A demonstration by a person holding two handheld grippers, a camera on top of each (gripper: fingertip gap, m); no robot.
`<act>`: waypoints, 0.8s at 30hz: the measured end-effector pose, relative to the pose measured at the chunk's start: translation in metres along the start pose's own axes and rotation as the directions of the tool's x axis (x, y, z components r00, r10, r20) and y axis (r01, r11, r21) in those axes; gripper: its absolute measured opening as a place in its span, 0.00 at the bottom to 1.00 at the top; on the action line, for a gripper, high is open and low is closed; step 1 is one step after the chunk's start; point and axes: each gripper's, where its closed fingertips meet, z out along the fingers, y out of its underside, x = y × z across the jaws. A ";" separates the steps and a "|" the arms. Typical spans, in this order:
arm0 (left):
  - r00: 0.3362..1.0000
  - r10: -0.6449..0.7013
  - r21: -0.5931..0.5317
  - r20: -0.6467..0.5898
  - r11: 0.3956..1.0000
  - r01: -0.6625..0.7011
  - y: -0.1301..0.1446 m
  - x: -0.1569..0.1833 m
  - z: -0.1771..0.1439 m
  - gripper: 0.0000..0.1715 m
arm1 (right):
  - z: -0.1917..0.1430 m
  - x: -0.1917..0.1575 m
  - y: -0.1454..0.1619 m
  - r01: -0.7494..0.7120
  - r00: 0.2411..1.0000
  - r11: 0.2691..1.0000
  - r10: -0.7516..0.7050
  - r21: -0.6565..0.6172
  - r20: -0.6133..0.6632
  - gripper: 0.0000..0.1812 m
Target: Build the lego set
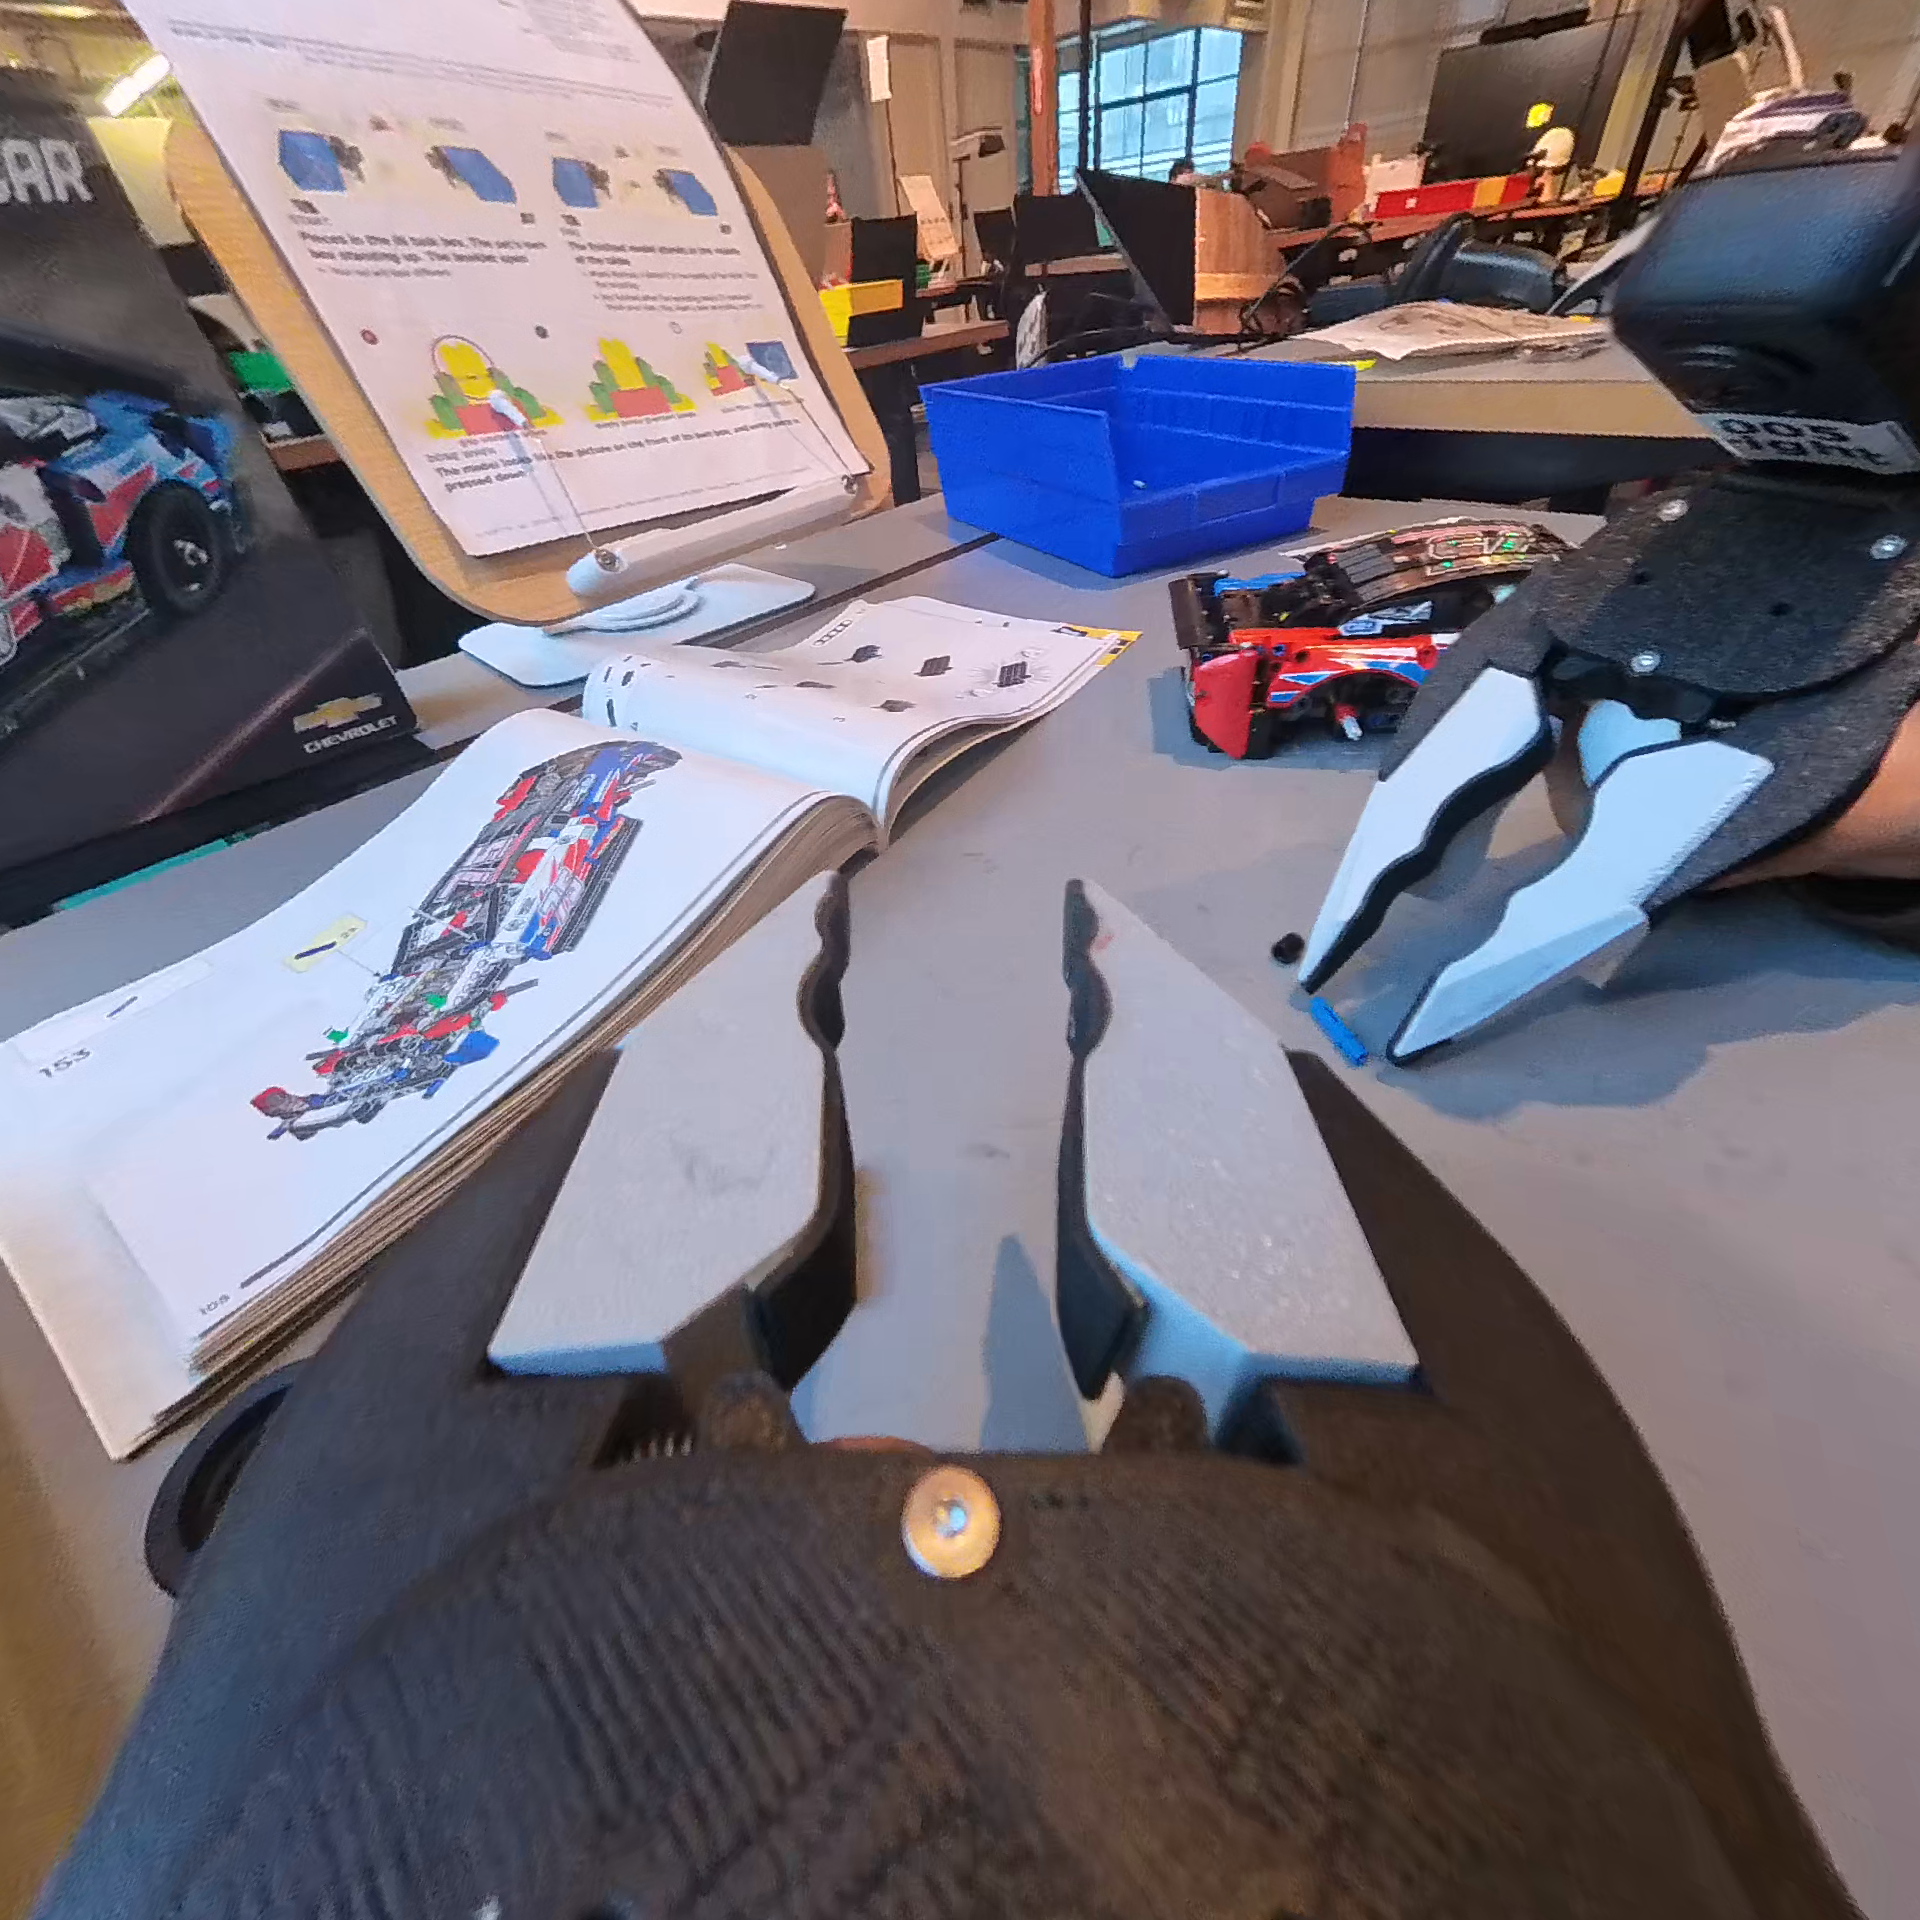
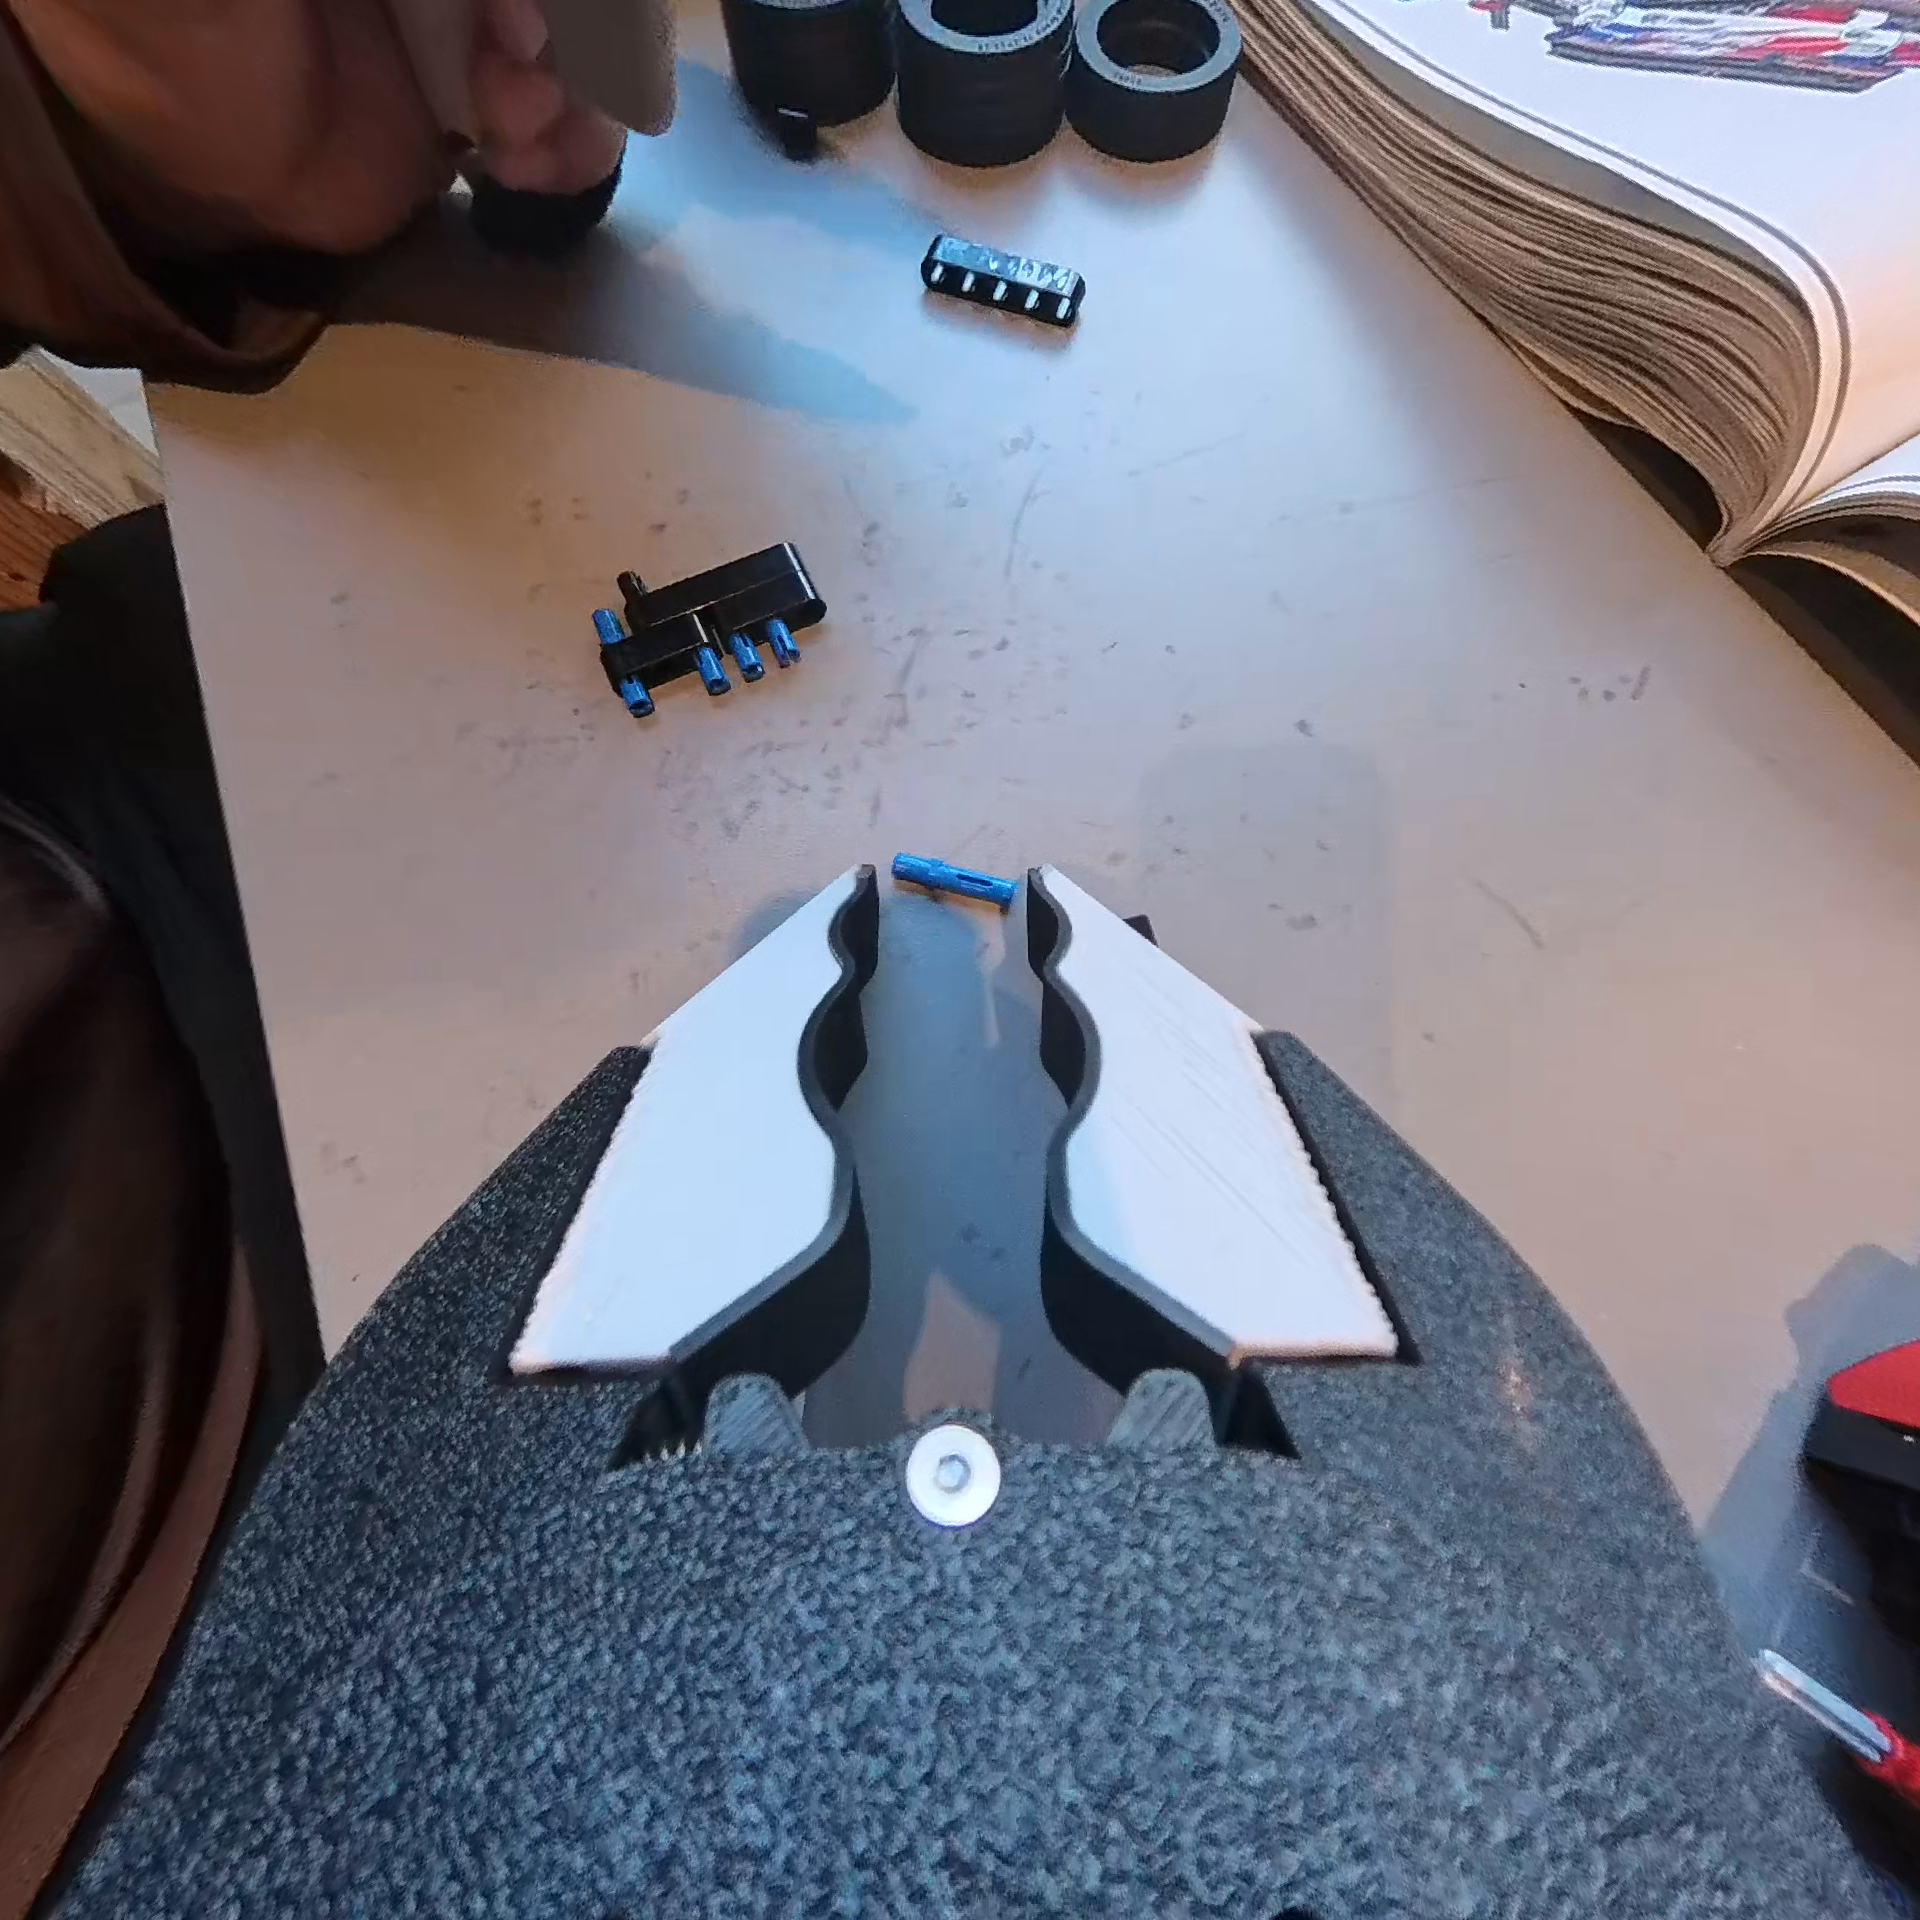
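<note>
A small blue pin [image 2: 952, 881] lies on the grey table between the tips of my right gripper [image 2: 948, 878], which is open with its tips down at the table. The left wrist view shows the same right gripper [image 1: 1351, 1023] over the blue pin [image 1: 1338, 1031]. My left gripper [image 1: 951, 904] is open and empty, above the table beside the open instruction book [image 1: 436, 997]. A black beam assembly with several blue pins [image 2: 707, 634] and a black five-hole beam [image 2: 1003, 278] lie farther off. The partly built red, blue and black car [image 1: 1340, 644] stands at the right.
Three black tyres [image 2: 982, 78] stand at the table's far edge near a person's hand [image 2: 540, 114]. A blue bin [image 1: 1132, 457], a stand with a sheet [image 1: 499, 291] and the set's box [image 1: 135, 540] are at the back. A tiny black piece [image 1: 1288, 948] lies near the right gripper. The tips of one gripper are about 15 cm away from the tips of the other.
</note>
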 end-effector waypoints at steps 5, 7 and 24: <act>0.998 -0.057 0.025 -0.008 0.998 0.057 -0.003 -0.005 -0.003 0.23 | -0.001 0.000 -0.001 0.003 1.000 1.000 -0.003 0.009 0.002 0.15; 0.998 -0.058 0.023 -0.010 0.998 0.058 -0.002 -0.006 -0.003 0.23 | 0.000 0.000 -0.002 0.004 1.000 1.000 -0.004 0.009 0.006 0.15; 1.000 0.002 -0.586 0.018 0.810 0.009 0.074 -0.028 -0.027 0.17 | -0.006 0.003 -0.014 0.030 0.999 0.996 -0.028 0.086 -0.020 0.15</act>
